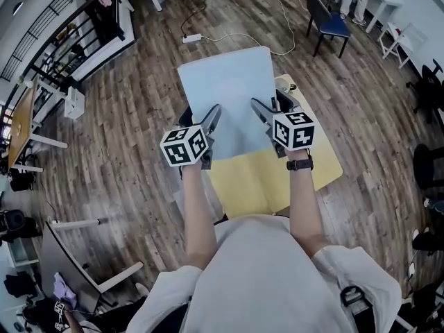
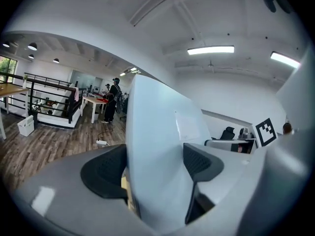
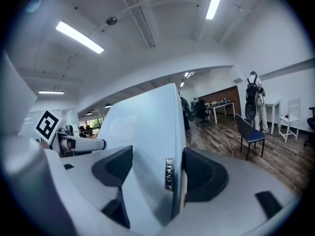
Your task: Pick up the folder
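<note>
Folder [image 1: 229, 92], pale blue, raised over yellow table [image 1: 267, 182]. L gripper [image 1: 212, 116] clamped on its left edge, R gripper [image 1: 262, 109] clamped on right edge.

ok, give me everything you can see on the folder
The folder is a pale blue, flat, stiff-looking rectangle, closed. It looks like plastic. A lighter rectangular label sits on one face, and a small metal tab shows on one edge. The left gripper and the right gripper are both shut on its near end, one at each side. It is tilted with the far end up, and appears lifted off the yellow table.
</note>
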`<control>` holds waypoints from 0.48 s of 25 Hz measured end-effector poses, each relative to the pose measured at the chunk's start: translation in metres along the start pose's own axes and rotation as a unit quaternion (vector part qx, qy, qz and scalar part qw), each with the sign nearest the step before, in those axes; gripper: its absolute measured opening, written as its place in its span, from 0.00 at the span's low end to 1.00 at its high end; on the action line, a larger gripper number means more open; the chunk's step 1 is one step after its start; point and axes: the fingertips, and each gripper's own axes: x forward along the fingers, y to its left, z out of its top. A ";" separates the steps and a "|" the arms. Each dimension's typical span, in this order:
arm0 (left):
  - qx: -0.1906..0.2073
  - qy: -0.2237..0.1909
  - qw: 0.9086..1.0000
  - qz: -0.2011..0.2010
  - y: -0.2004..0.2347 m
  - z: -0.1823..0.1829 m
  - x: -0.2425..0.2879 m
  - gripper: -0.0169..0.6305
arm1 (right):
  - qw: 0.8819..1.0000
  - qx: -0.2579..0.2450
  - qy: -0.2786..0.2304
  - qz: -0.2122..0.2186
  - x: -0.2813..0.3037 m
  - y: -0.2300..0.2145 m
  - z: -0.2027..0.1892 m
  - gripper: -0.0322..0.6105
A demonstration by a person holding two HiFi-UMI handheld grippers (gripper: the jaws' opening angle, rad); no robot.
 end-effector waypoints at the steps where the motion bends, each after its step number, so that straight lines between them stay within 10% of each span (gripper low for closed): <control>1: 0.007 -0.006 1.000 0.002 0.000 0.006 -0.003 0.60 | 1.000 -0.003 -0.005 0.003 0.000 0.003 0.004 0.56; 12: 0.056 -0.089 0.994 0.013 -0.004 0.072 -0.041 0.60 | 0.995 -0.056 -0.077 0.014 -0.010 0.038 0.071 0.56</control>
